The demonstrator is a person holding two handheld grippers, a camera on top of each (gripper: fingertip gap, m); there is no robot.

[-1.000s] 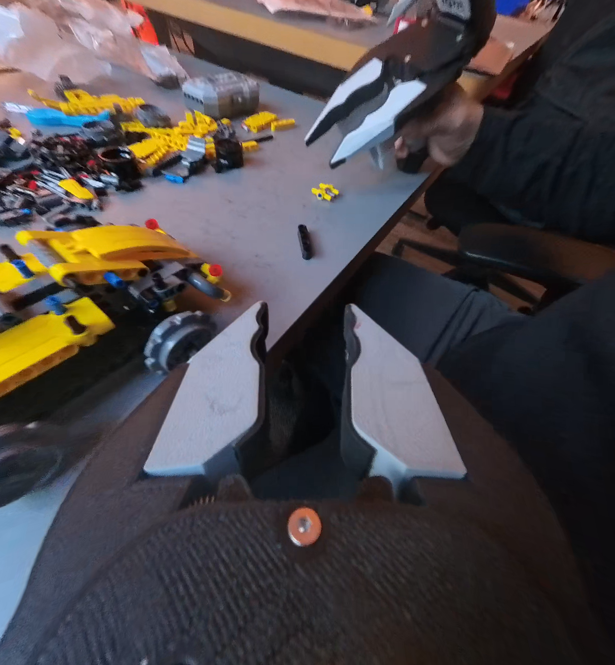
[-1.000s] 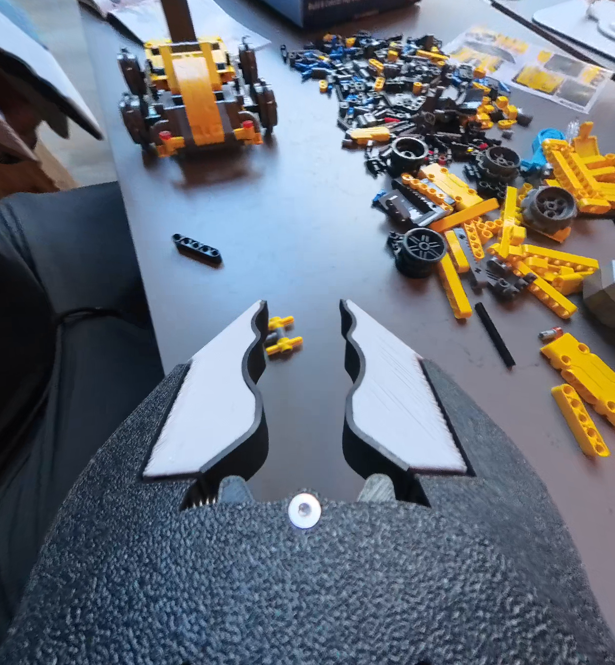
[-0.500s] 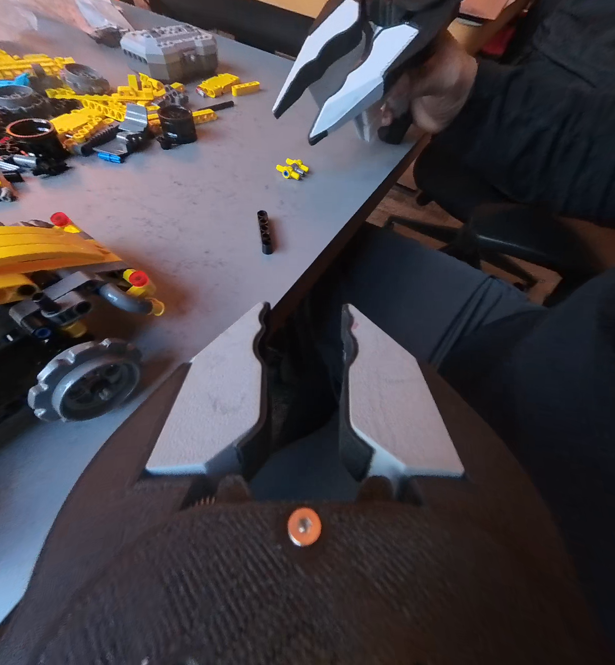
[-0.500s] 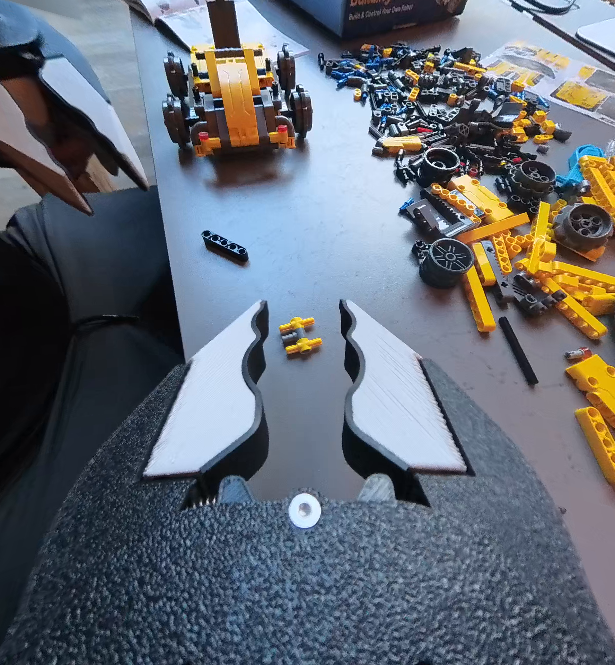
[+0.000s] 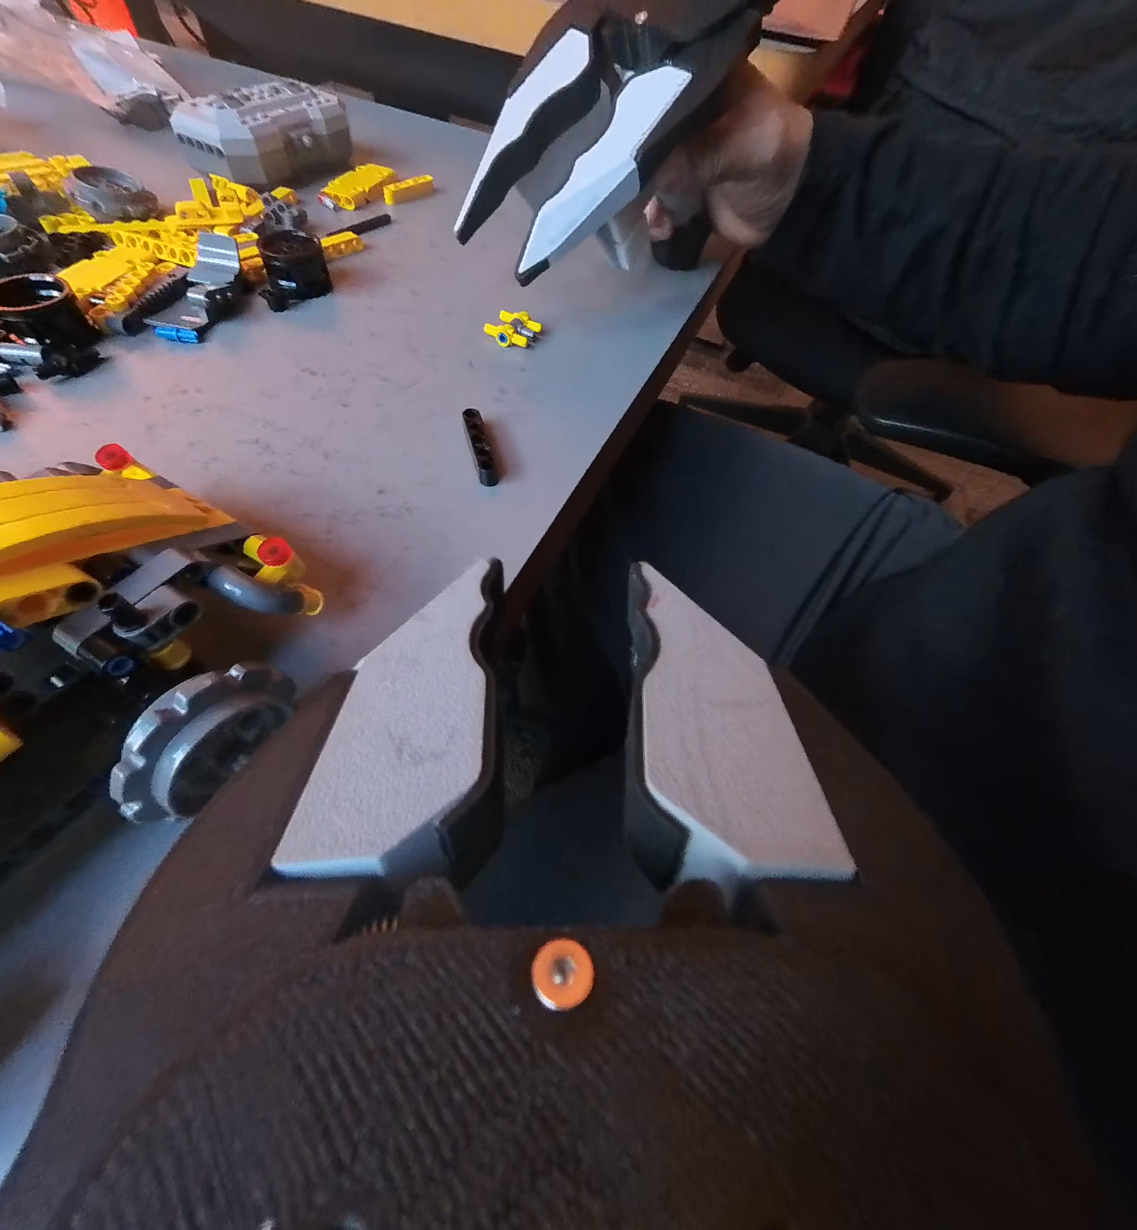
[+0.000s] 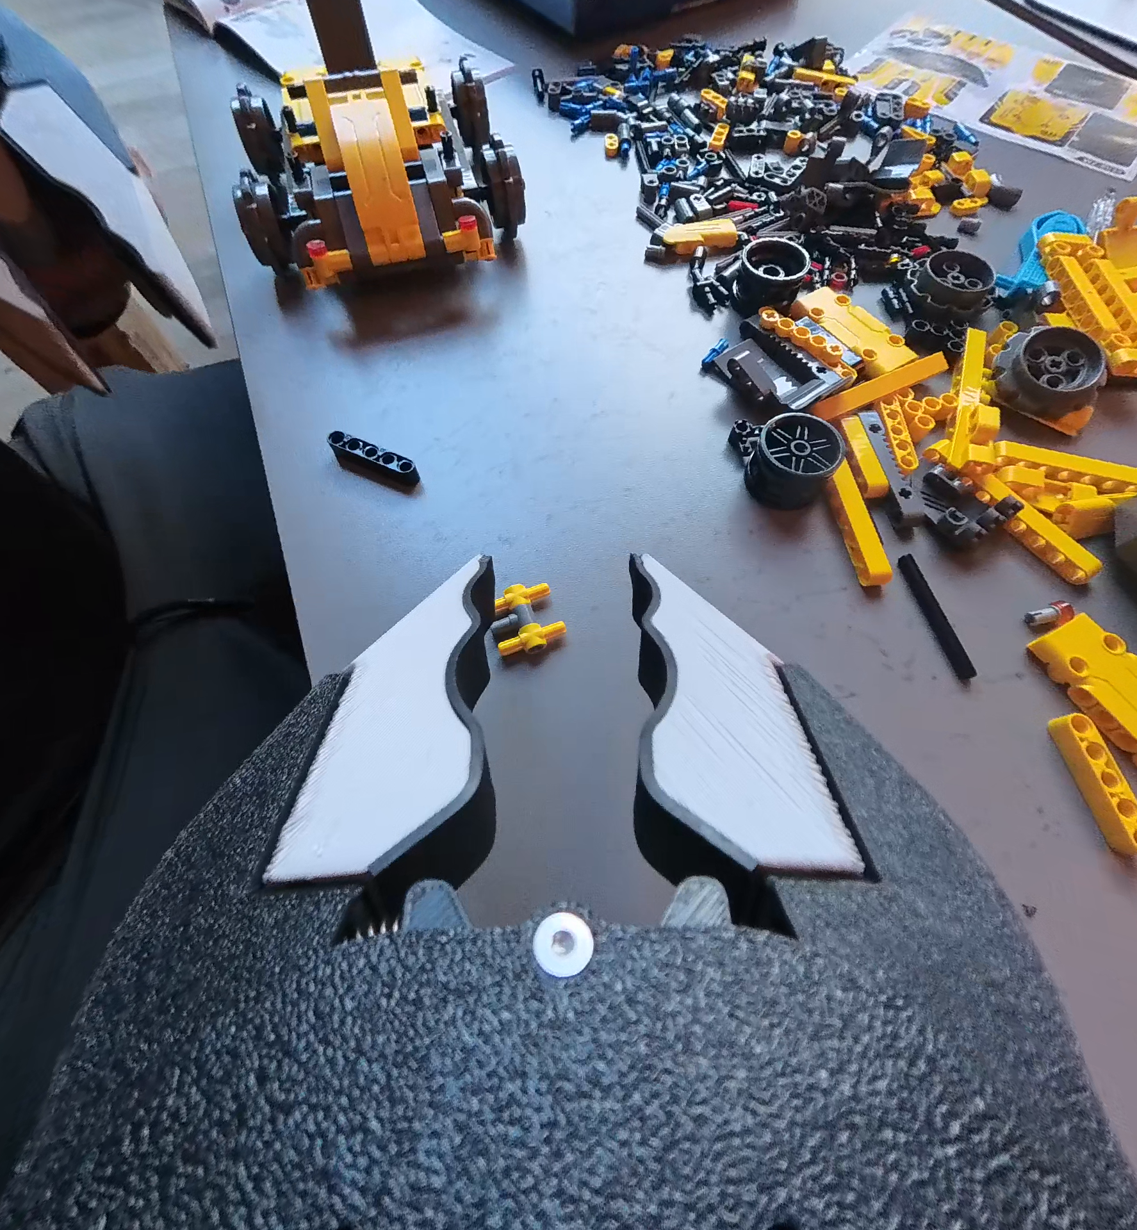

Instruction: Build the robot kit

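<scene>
My right gripper [image 6: 560, 566] is open and hovers low over the dark table [image 6: 552, 399]. A small yellow and grey connector piece [image 6: 525, 619] lies on the table between its fingers, close to the left finger [image 6: 419, 699], with neither pad pressing on it. The left wrist view shows this gripper [image 5: 499, 256] above the same piece [image 5: 514, 329]. My left gripper [image 5: 565, 579] is open and empty at the table's front edge [image 5: 619, 466], over a person's lap. A black five-hole beam [image 6: 374, 460] lies near the edge. It also shows in the left wrist view [image 5: 482, 447].
A half-built yellow and black vehicle [image 6: 379, 166] stands at the far left. A pile of yellow, black and blue parts and wheels [image 6: 885, 266] fills the right. A grey block [image 5: 263, 130], printed sheets [image 6: 1018, 86] and a black axle [image 6: 935, 615] lie around. Spacing between my two grippers at the tips: around 20 cm. The black axle [image 6: 935, 615] lies around 11 cm away from my right fingertips. It is also in sight in the left wrist view [image 5: 361, 225].
The right gripper stayed over the yellow and grey piece, shifting slightly so the vehicle and pile sit nearer in view. The left gripper swung along the table edge. Both stayed open.
</scene>
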